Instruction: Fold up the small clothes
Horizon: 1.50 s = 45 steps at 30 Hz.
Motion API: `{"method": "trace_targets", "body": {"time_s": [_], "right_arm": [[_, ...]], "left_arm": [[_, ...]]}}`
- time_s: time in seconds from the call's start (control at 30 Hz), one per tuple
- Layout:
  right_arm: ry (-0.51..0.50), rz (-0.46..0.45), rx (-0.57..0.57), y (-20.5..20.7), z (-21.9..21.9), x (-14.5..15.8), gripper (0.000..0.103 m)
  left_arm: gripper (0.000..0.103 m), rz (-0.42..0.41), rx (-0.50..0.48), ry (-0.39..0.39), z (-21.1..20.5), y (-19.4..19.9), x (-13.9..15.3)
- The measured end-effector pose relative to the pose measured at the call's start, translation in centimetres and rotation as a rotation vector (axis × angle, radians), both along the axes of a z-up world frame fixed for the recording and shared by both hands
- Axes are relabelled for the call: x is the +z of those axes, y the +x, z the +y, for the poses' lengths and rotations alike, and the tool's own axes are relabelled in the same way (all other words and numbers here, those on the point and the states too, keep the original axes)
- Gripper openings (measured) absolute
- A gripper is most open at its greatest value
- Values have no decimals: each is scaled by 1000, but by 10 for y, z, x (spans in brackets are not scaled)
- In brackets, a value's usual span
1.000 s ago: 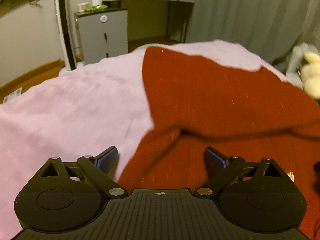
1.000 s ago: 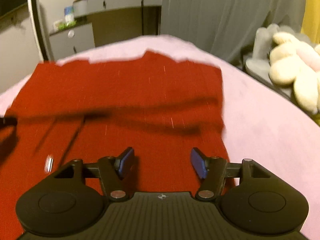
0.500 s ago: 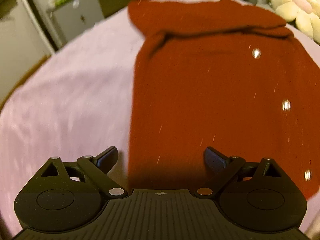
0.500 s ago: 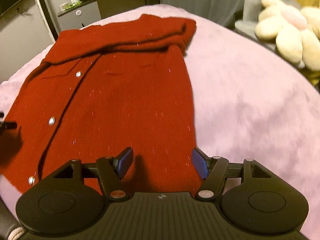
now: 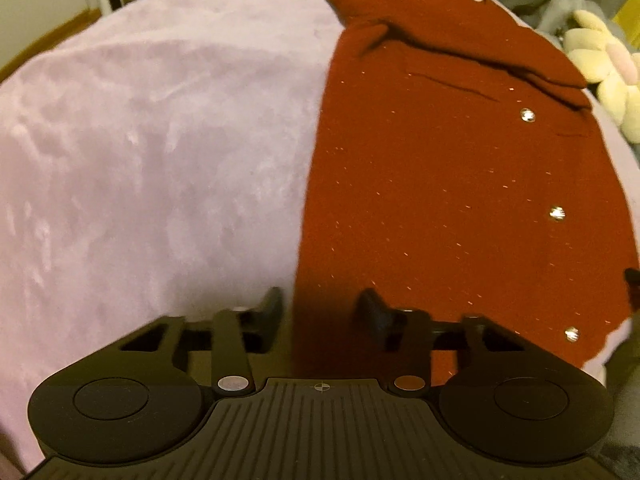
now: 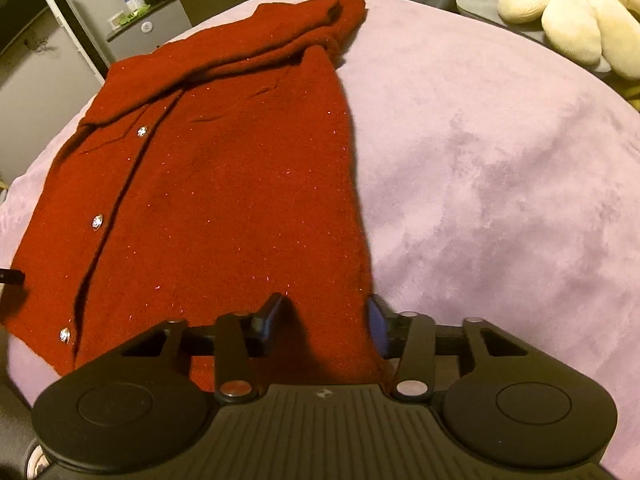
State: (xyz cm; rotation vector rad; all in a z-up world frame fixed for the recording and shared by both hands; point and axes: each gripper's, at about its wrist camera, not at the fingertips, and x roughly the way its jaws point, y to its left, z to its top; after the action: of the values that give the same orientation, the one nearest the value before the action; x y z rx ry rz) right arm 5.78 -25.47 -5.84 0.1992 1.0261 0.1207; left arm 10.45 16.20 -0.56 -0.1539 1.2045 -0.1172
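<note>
**Both grippers now at the cardigan's near hem**

Since a second ago both grippers have swung down and pulled back toward the near hem, so the red cardigan (image 6: 224, 184) that filled each view then now lies stretched away from them, sleeves bunched at its far end.

It rests flat on the pink blanket (image 6: 500, 184), button side up. In the right wrist view its buttoned front edge runs from about 11 o'clock down to 8 o'clock, with three shiny buttons (image 6: 97, 222) along it; the folded-over sleeves make a thick roll at 12 o'clock. A cream plush toy (image 6: 568, 12) sits at 2 o'clock beyond the blanket, and a grey cabinet (image 6: 148, 28) at 11 o'clock.

The right gripper (image 6: 326, 320) straddles the cardigan's right-hand corner at the hem. Its jaws are closing, with a raised ridge of red knit between the blue pads (image 6: 376, 322); whether they already press on it is hard to say, though cloth seems to reach both.

In the left wrist view the cardigan (image 5: 460, 200) fills the right half, from 12 o'clock to 4 o'clock. The left gripper (image 5: 320, 308) sits over the garment's left edge near the hem. Its jaws are closing too, the red edge and some blanket between the fingers (image 5: 372, 308), which stand a little apart from the cloth.
</note>
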Motion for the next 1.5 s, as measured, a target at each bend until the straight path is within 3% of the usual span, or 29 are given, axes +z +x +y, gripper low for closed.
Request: {"method": "trace_targets", "body": {"time_s": [0.13,0.27,0.33,0.4,0.43,0.47,0.5,0.57,0.67,0.8,1.0,1.17,1.33,1.43,1.5], "right_arm": [[21,1,11,-6,-9,0,42],[31,10,11,-4,-12,0,49],[43,24,12,-3,-12,0,50],[37,32,25,-2,-9,0,49],[25,35,34,-1,-7,1,43],[21,35,45,-2,-5,2,33],[23,35,59,-2,-4,3,31],[32,36,74,-1,-3,5,13],[97,49,68,0,-3,6,11],[263,26,40,8,-5,17,11],[462,-83,-39,43,1,45,10],[452,-190,-150,93,4,59,10],[363,-224,-339,130,-5,49,14],[227,-243,-360,136,-2,42,20],[160,-273,-320,135,0,40,35]], "left_arm": [[27,16,-25,-65,5,-6,-3],[53,41,-33,-167,12,-6,-6],[51,46,-62,-167,7,-7,-7],[34,55,-90,-132,2,-7,-8],[29,59,-100,-118,0,-6,-9],[17,64,-106,-120,0,-5,-9],[14,70,-113,-138,0,-5,-9],[12,67,-120,-138,-1,-4,-9],[10,50,-135,-158,-4,-6,-3],[10,-8,-112,-345,2,1,20],[10,-195,-3,-554,5,43,70],[10,-256,224,-554,21,96,76],[12,-241,376,-442,35,127,51],[30,-287,369,-422,43,124,38],[50,-330,319,-373,52,117,36]]}}
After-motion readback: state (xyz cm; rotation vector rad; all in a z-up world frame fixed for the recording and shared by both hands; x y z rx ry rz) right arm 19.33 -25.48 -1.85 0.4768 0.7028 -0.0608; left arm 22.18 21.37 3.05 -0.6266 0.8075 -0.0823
